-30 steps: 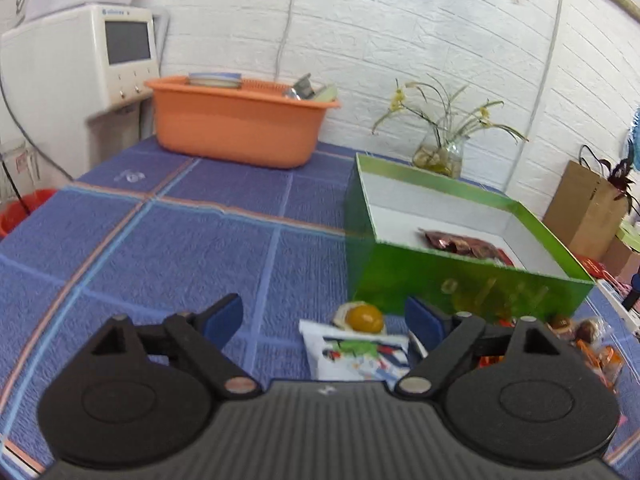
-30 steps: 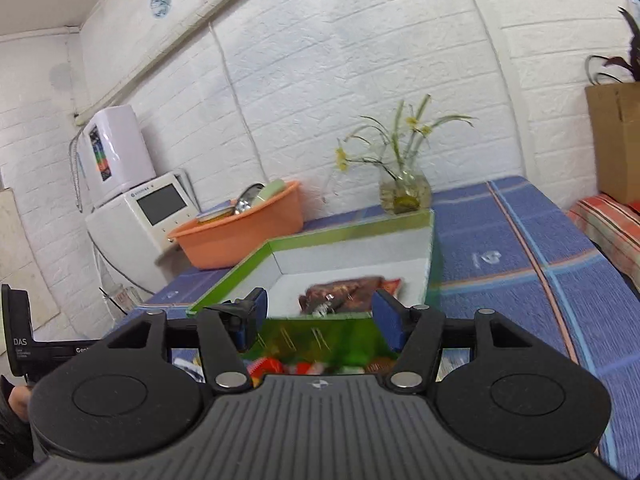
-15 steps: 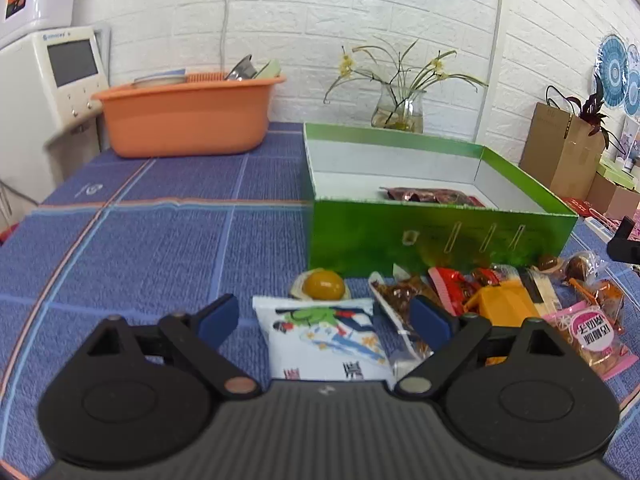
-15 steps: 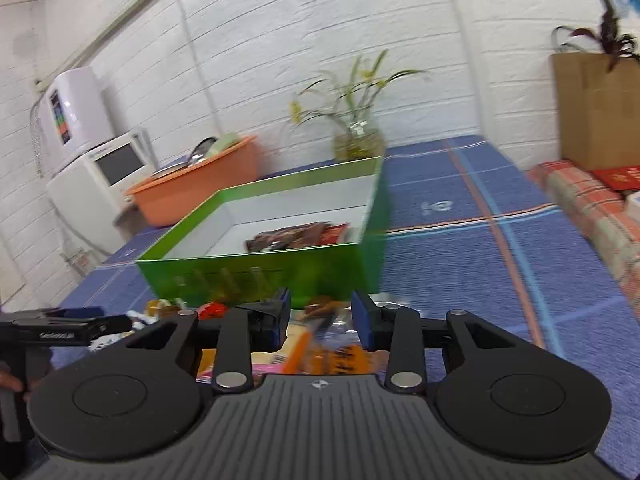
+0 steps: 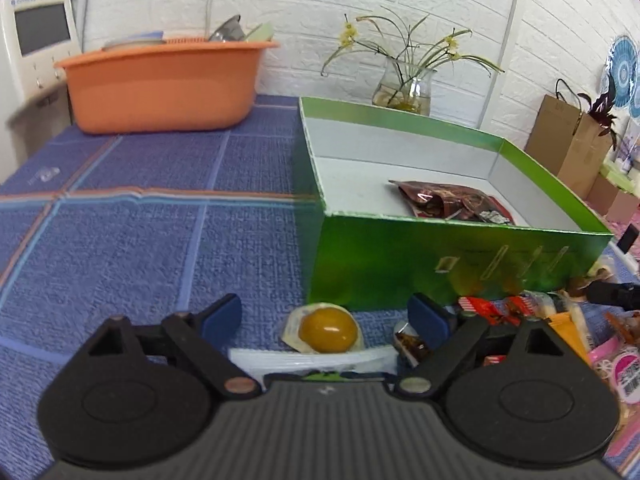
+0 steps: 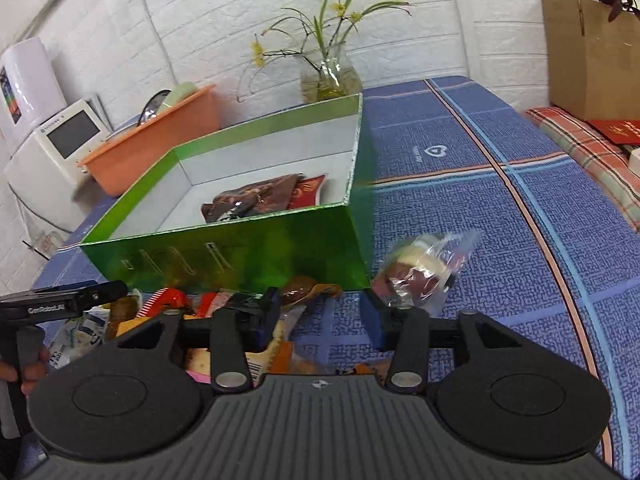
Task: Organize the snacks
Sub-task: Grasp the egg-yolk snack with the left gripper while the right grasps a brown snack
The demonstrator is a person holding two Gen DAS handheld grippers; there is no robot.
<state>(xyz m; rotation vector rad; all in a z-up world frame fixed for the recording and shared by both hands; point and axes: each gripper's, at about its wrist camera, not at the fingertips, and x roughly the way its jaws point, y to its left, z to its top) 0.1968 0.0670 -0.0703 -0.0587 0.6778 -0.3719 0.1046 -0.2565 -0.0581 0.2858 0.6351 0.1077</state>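
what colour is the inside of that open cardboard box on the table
White inside, shiny green outside: the open cardboard box. The left wrist view shows it best.

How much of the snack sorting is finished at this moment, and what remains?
Done: only a dark brown snack packet and a red packet lie in the green box. In hand: nothing; the left gripper is open near the egg-shaped yellow snack, and the right gripper is opening, empty. Left: the pile of snacks in front of the box and the clear-wrapped pastry.
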